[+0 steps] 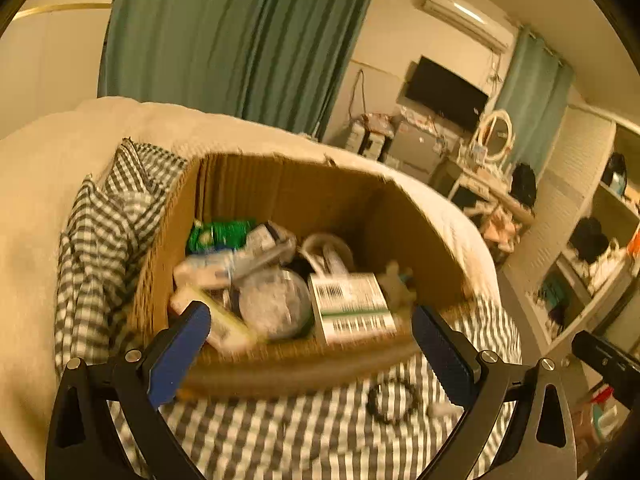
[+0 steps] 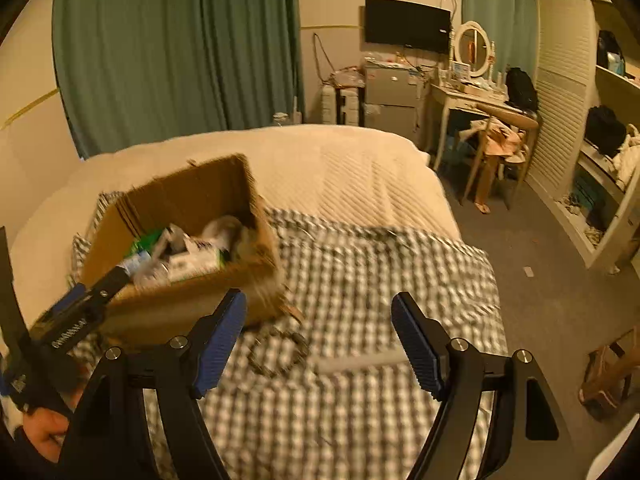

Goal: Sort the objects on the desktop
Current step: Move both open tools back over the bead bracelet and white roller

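A cardboard box (image 1: 288,188) (image 2: 188,196) stands on a checked cloth (image 1: 280,432) (image 2: 360,280) on the bed. Several items fill it, among them a white labelled carton (image 1: 352,308), a green packet (image 1: 218,234) and a grey round bundle (image 1: 276,304). My left gripper (image 1: 310,348) is open, hovering just above the box's near wall with nothing between its fingers. A dark bead bracelet (image 1: 392,400) (image 2: 278,350) lies on the cloth in front of the box, beside a pale flat stick (image 2: 360,360). My right gripper (image 2: 318,340) is open above the bracelet and stick, holding nothing.
A cream blanket (image 2: 328,164) covers the far bed. Teal curtains (image 2: 172,48) hang behind. A wall TV (image 2: 408,24), dressing table with mirror (image 2: 472,88) and chair (image 2: 500,140) stand at the back right, with open shelves (image 2: 608,132) along the right wall. A hand (image 2: 44,428) holds the left gripper.
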